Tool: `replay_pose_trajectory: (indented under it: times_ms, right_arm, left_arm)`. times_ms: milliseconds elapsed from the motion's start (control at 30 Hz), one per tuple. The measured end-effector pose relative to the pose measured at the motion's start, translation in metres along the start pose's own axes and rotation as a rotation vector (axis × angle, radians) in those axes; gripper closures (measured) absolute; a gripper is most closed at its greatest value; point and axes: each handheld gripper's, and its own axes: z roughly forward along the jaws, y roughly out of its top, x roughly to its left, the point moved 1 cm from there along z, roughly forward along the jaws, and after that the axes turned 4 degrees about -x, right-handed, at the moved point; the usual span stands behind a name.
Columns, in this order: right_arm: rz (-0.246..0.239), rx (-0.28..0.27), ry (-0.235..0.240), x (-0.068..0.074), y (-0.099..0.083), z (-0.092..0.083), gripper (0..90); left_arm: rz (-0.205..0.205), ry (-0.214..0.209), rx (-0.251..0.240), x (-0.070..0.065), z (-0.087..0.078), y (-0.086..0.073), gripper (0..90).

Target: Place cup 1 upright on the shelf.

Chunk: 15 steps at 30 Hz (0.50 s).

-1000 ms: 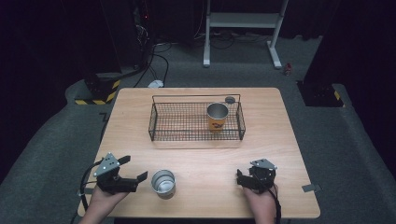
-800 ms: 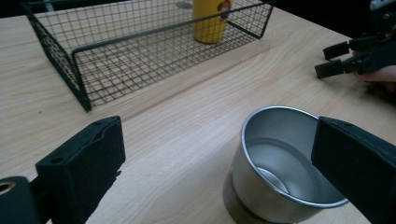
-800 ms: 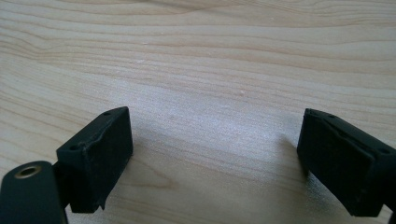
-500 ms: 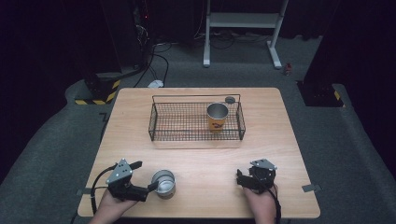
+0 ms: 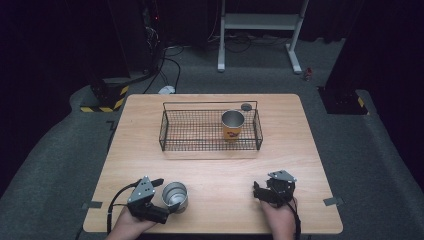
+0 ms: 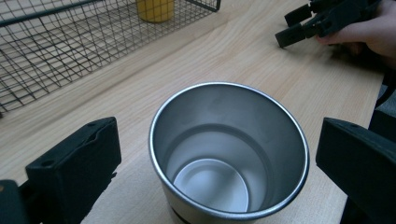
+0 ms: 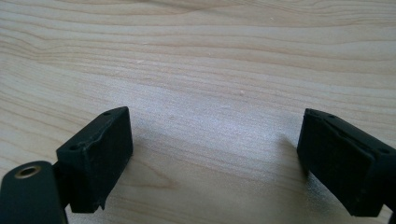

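Note:
A bare steel cup (image 5: 176, 196) stands upright and empty near the table's front left. My left gripper (image 5: 162, 200) is open, one jaw on each side of the cup (image 6: 229, 154) and neither touching it. In the left gripper view its black fingers (image 6: 74, 172) stand well apart from the rim. My right gripper (image 5: 256, 192) rests at the front right, open over bare wood, with nothing between its fingers (image 7: 95, 158). A second steel cup with a yellow band (image 5: 232, 125) stands in the right part of a black wire basket (image 5: 172, 131).
The basket sits at the table's middle back. A small dark round object (image 5: 246, 106) lies just behind its right rear corner. The wooden table (image 5: 220, 170) has bare room between the basket and the grippers. Cables and a stand are on the floor beyond.
My left gripper has moved right and turned, so its jaws now straddle the steel cup. The right gripper and the cup have not moved.

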Motion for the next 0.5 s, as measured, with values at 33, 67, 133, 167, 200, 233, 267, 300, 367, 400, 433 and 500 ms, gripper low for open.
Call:
replay_pose_trajectory:
  times_ms: [33,67,133,167,200,233,267,300,367,400,433,500]
  right_arm:
    - [0.000,0.000,0.000,0.000,0.000,0.000,10.3]
    - [0.000,0.000,0.000,0.000,0.000,0.000,10.3]
    - [0.000,0.000,0.000,0.000,0.000,0.000,10.3]
    - [0.000,0.000,0.000,0.000,0.000,0.000,10.3]
    - [0.000,0.000,0.000,0.000,0.000,0.000,10.3]
    - [0.000,0.000,0.000,0.000,0.000,0.000,10.3]
    - [0.000,0.000,0.000,0.000,0.000,0.000,10.3]
    - [0.000,0.000,0.000,0.000,0.000,0.000,10.3]
    - [0.001,0.000,0.000,0.000,0.000,0.000,10.3]
    - [0.001,0.000,0.000,0.000,0.000,0.000,10.3]
    - [0.000,0.000,0.000,0.000,0.000,0.000,10.3]
    - [0.000,0.000,0.000,0.000,0.000,0.000,10.3]
  left_arm:
    - [0.002,-0.001,0.002,-0.001,0.001,0.000,0.6]
    - [0.009,-0.003,0.002,-0.001,0.002,-0.001,0.6]
    - [0.017,-0.006,0.002,-0.003,0.004,-0.001,0.6]
    - [0.019,-0.011,0.007,-0.004,0.004,-0.002,0.6]
    - [0.019,-0.009,0.008,-0.004,0.005,-0.002,0.6]
    - [0.025,-0.011,0.010,-0.005,0.006,-0.002,0.6]
    - [0.029,-0.014,0.013,-0.005,0.007,-0.003,0.6]
    - [0.029,-0.016,0.013,-0.005,0.008,-0.003,0.6]
    - [0.036,-0.019,0.019,-0.005,0.010,-0.004,0.6]
    - [0.036,-0.021,0.020,-0.005,0.011,-0.005,0.6]
    - [0.039,-0.024,0.022,-0.005,0.011,-0.005,0.6]
    - [0.037,-0.025,0.024,-0.005,0.013,-0.006,0.6]
